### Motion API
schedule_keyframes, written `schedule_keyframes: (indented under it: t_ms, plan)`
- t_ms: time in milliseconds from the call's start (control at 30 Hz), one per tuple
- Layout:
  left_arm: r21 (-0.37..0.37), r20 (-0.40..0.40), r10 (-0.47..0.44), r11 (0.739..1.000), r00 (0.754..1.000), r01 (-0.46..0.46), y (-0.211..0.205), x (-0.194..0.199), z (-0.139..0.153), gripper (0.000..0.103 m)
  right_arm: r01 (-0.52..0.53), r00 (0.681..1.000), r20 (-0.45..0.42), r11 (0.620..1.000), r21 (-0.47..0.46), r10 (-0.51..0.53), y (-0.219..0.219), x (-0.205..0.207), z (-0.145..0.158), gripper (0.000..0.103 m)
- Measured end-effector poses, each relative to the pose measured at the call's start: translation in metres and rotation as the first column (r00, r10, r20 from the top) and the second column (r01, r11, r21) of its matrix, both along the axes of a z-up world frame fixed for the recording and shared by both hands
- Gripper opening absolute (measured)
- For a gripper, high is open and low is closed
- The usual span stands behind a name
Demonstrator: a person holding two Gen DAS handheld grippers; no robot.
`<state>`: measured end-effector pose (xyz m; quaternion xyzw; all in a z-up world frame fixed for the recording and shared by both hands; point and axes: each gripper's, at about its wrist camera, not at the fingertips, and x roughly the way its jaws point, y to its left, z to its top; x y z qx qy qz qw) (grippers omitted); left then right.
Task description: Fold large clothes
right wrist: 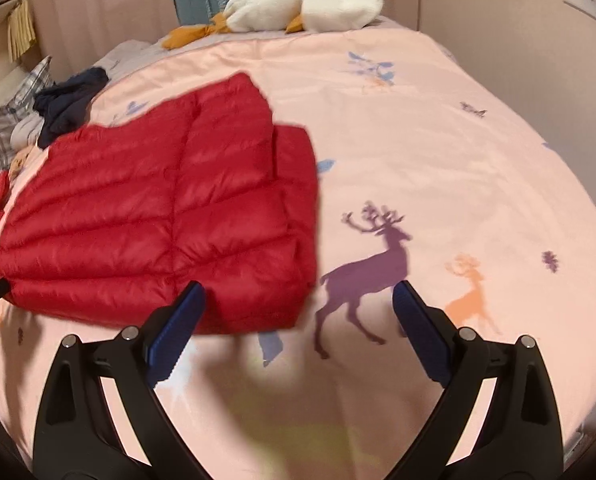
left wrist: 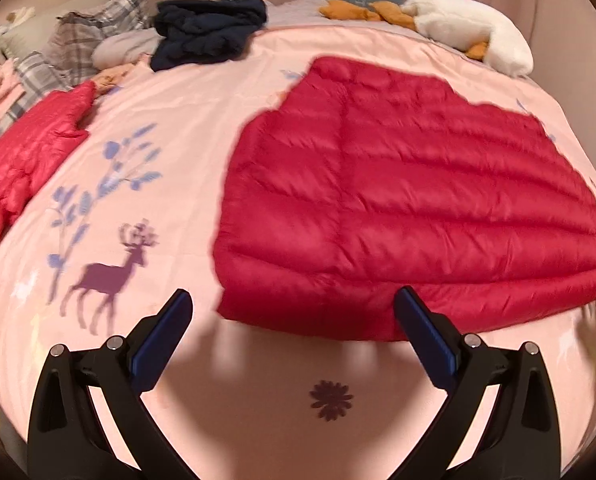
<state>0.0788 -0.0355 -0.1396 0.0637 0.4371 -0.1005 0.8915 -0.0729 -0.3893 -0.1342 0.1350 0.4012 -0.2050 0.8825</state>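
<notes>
A red quilted down jacket [left wrist: 409,200] lies flat and partly folded on the pink bedspread [left wrist: 178,120]. My left gripper [left wrist: 294,300] is open and empty, just above the jacket's near hem, toward its left corner. In the right wrist view the jacket [right wrist: 158,216] lies to the left, and my right gripper [right wrist: 298,294] is open and empty, over the jacket's near right corner and the bedspread [right wrist: 437,140]. The tip of the left gripper shows at that view's left edge.
A second red garment [left wrist: 26,160] lies at the left. A dark navy garment [left wrist: 206,32] and plaid pillows [left wrist: 82,36] are at the back left. A white goose plush [right wrist: 301,0] lies at the head of the bed.
</notes>
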Motion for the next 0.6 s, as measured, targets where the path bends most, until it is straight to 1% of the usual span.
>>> schedule_keyframes:
  t_ms: [100,133,200,233,267,333,400,467,533,600]
  plan:
    - [-0.009,0.049,0.011,1.000,0.999,-0.011,0.002,-0.009,0.038,0.102,-0.029,0.999,0.041,1.000,0.008,0.028,0.012,-0.006,0.034,0.096]
    - [-0.026,0.063,0.000,1.000,0.998,0.002,0.002,-0.014,0.056,0.102,-0.039,0.998,0.053,0.999,0.017,0.038,0.017,-0.007,0.046,0.100]
    - [-0.059,0.091,-0.027,0.998,0.995,0.032,-0.001,-0.024,0.087,0.102,-0.068,0.994,0.087,0.997,0.033,0.065,0.029,-0.009,0.072,0.101]
    - [-0.076,0.109,-0.040,0.996,0.993,0.049,-0.002,-0.031,0.106,0.102,-0.091,0.990,0.112,0.995,0.032,0.087,0.038,-0.011,0.090,0.101]
    - [-0.080,0.122,-0.046,0.995,0.991,0.056,-0.004,-0.036,0.118,0.102,-0.105,0.987,0.127,0.994,0.025,0.101,0.044,-0.013,0.102,0.101]
    - [-0.091,0.153,-0.060,0.993,0.986,0.075,-0.007,-0.052,0.149,0.102,-0.124,0.980,0.155,0.992,-0.006,0.123,0.061,-0.019,0.128,0.101]
    - [-0.109,0.177,-0.086,0.988,0.980,0.107,-0.009,-0.066,0.170,0.102,-0.117,0.979,0.166,0.993,-0.031,0.121,0.074,-0.024,0.148,0.101]
    - [-0.110,0.206,-0.098,0.986,0.974,0.122,-0.013,-0.080,0.187,0.102,-0.111,0.977,0.179,0.993,-0.041,0.116,0.084,-0.028,0.163,0.101]
    - [-0.095,0.223,-0.109,0.987,0.969,0.133,-0.017,-0.091,0.195,0.102,-0.122,0.971,0.205,0.992,-0.039,0.127,0.095,-0.034,0.173,0.101]
    - [-0.090,0.220,-0.120,0.986,0.968,0.143,-0.021,-0.098,0.195,0.102,-0.139,0.970,0.195,0.990,-0.038,0.143,0.103,-0.034,0.174,0.101]
